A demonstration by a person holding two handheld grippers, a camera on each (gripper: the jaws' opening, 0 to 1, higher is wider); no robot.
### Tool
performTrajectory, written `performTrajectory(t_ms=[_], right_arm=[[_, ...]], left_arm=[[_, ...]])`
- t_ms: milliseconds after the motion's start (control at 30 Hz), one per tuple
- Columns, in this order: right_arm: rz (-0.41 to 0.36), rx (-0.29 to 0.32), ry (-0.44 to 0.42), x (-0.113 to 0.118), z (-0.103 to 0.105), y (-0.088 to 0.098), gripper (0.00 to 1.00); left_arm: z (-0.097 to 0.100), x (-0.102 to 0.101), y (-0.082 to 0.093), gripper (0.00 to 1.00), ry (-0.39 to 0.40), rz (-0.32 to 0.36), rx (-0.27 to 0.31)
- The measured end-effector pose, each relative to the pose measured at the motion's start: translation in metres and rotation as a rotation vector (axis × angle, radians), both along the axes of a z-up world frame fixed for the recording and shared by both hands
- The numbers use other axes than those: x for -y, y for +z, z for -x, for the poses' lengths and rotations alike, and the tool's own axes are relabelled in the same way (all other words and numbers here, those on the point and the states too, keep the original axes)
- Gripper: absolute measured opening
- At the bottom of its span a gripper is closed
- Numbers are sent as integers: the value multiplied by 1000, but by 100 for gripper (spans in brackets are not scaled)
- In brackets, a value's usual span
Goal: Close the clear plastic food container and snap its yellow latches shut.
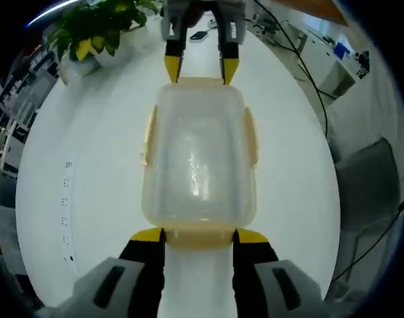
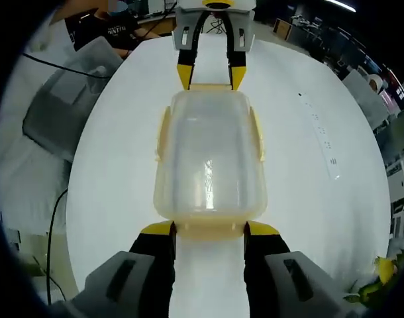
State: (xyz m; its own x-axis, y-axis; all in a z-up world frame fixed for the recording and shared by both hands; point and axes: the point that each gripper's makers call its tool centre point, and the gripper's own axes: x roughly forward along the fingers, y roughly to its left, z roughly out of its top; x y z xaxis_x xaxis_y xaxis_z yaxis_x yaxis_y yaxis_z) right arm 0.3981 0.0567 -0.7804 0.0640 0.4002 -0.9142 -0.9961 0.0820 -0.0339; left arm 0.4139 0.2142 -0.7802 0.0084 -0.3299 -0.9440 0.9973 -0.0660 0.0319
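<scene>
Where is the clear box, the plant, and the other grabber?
clear plastic food container (image 1: 199, 165), left gripper view, middle of its lid.
potted plant (image 1: 99, 30), left gripper view, green leaves.
right gripper (image 1: 201, 69), left gripper view, gap between its yellow tips.

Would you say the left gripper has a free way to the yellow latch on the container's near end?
Probably yes: the left gripper already sits at the near latch of the container, jaws open either side, nothing between.

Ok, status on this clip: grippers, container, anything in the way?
Left gripper and right gripper open, jaws flanking latches at opposite ends. Container lidded, on the white table. Nothing in the way.
</scene>
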Motion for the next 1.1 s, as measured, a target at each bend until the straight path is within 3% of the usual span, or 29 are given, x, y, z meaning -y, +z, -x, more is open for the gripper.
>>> performTrajectory(t_ms=[233, 733, 767, 867, 967, 1000, 1100], right_arm=[[20, -14, 11, -1, 5, -9, 38], [-12, -50, -27, 4, 8, -8, 38], [-7, -51, -34, 6, 5, -11, 38], [137, -93, -57, 33, 16, -40, 28], [111, -145, -114, 38, 29, -54, 32], [94, -161, -150, 39, 30, -54, 33], [55, -158, -214, 44, 25, -48, 30]], left_arm=[[4, -1, -5, 34, 4, -12, -21], [1, -2, -11, 35, 41, -31, -38], [2, -5, -14, 33, 65, -43, -53], [-1, -24, -28, 25, 152, -120, -47], [4, -29, -35, 27, 281, -87, -110], [7, -31, -36, 27, 354, -64, -155], [4, -41, -34, 32, 491, -21, -198]])
